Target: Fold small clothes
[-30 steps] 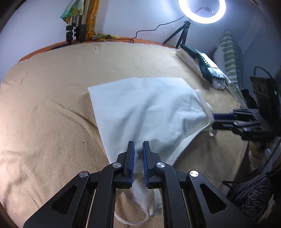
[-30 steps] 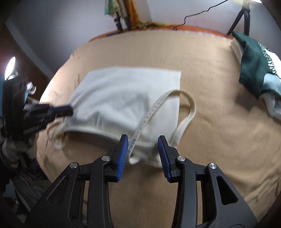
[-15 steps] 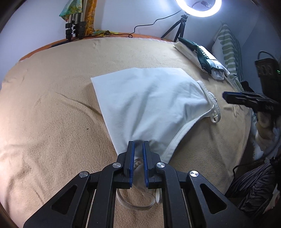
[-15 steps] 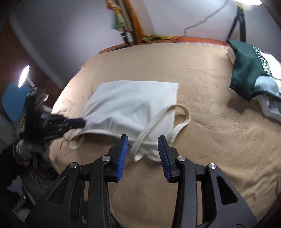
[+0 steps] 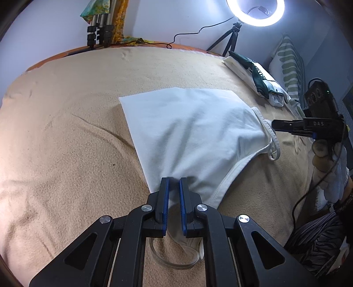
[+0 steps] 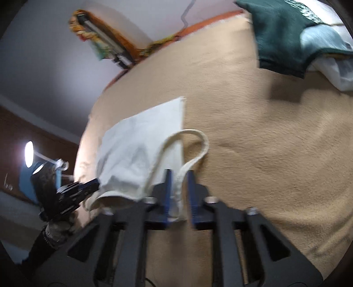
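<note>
A white strappy top (image 5: 189, 130) lies flat on the tan blanket (image 5: 66, 136). My left gripper (image 5: 173, 183) is shut on the top's near corner, with a strap loop lying under my fingers. In the right wrist view the top (image 6: 136, 154) lies at centre left, its strap (image 6: 198, 141) curling right. My right gripper (image 6: 179, 176) has narrowed around the strap end, with cloth between its fingers and a small gap on each side. It also shows in the left wrist view (image 5: 284, 127), just right of the top's strap corner.
A folded pile with a dark green garment (image 5: 258, 75) sits at the blanket's far right; it also shows in the right wrist view (image 6: 284, 33). A ring light on a tripod (image 5: 253, 11), a striped pillow (image 5: 291, 66) and tripod legs (image 5: 99, 33) stand behind.
My right gripper let go of the strap corner, drew back and tilted, then narrowed around the strap end. My left gripper stayed shut on the near corner and pulled it slightly nearer.
</note>
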The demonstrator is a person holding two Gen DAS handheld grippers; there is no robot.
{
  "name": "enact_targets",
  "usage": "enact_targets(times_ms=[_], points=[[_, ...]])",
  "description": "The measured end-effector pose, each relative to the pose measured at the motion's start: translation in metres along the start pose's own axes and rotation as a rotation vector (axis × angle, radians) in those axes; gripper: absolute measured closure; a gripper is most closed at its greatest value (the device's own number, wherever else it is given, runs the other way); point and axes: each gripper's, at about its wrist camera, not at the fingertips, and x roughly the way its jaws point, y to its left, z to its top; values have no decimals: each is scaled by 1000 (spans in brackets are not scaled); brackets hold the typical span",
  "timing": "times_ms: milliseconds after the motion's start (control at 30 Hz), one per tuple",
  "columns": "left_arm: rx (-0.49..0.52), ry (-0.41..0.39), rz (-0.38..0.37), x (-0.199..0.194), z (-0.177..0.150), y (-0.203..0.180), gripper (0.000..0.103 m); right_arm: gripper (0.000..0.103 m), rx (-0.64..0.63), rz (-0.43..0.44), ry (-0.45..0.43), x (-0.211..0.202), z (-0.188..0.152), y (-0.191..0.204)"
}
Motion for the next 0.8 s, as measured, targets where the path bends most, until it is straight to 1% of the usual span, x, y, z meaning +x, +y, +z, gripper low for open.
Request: enact_targets(times_ms=[67, 200, 300, 367, 400, 467, 533, 600, 667, 733, 800], points=[[-4, 1, -1, 0, 0, 0, 95, 97, -78, -8, -19, -8, -6, 12], [-3, 4, 0, 1, 1, 0, 95, 98, -187, -17, 8, -24, -28, 23], [-3, 5, -1, 1, 1, 1, 95, 98, -327, -122, 64, -27, -48, 30], [1, 7, 1, 1, 2, 1, 95, 98, -381, -147, 106, -26, -58, 34], [0, 9, -1, 0, 3, 1, 95, 98, -410, -180, 119, -26, -61, 36], [-13, 12, -4, -2, 4, 3, 95, 98, -424, -193, 131, -31, -62, 38], [-33, -7, -13, -8, 6, 5, 95, 97, -430, -183, 109, -40, -60, 42], [-52, -46, -11, -15, 13, 9, 95, 96, -439, -162, 50, -52, -53, 48], [-85, -75, -13, -18, 21, 14, 95, 96, -419, -116, -15, -58, -40, 54], [-112, -96, -7, -17, 32, 16, 95, 96, -404, -101, -61, -52, -30, 59], [-114, -110, -4, -12, 42, 15, 95, 96, -406, -108, -71, -34, -17, 69]])
